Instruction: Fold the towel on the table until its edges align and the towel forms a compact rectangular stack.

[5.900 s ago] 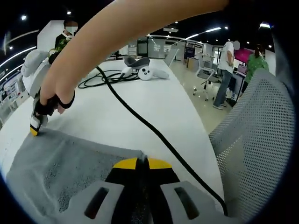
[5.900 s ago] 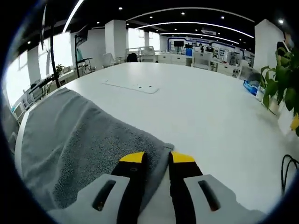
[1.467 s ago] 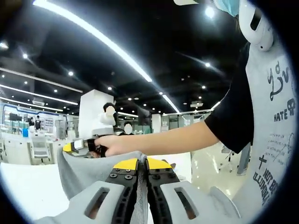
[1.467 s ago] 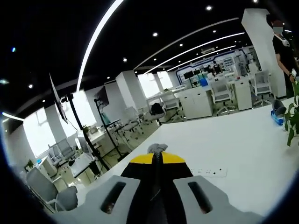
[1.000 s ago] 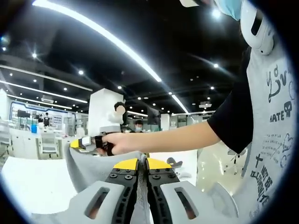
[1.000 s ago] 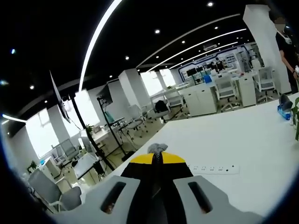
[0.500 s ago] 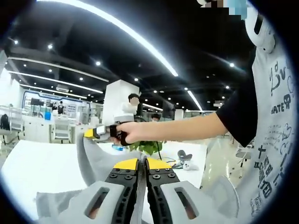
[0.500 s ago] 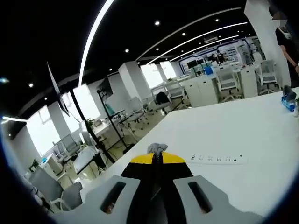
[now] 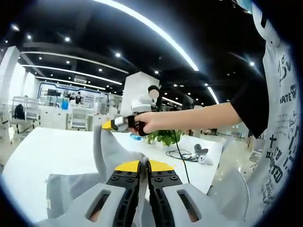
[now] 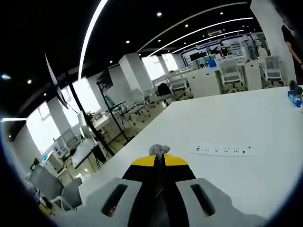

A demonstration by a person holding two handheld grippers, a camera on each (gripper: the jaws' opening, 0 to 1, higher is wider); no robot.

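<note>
Both grippers pinched towel [image 9: 105, 152] corners: left gripper [image 9: 140, 165], right gripper [image 10: 159, 160], lifted above the bench [image 10: 227, 127]. Best kept level and taut, then laid forward so edges met.

Both views low over shared white table [image 10: 246, 127]

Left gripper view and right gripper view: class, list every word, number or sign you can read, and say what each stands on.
"HATE": black print on the person's grey T-shirt, left gripper view; cut off at the picture's edge, so maybe part of a longer word.
Other black scribbled marks and letters on the same T-shirt: too distorted to read.
Far blue-lit wall displays, right gripper view: too small to read.
Long white power strip on the white table: no readable marking.
</note>
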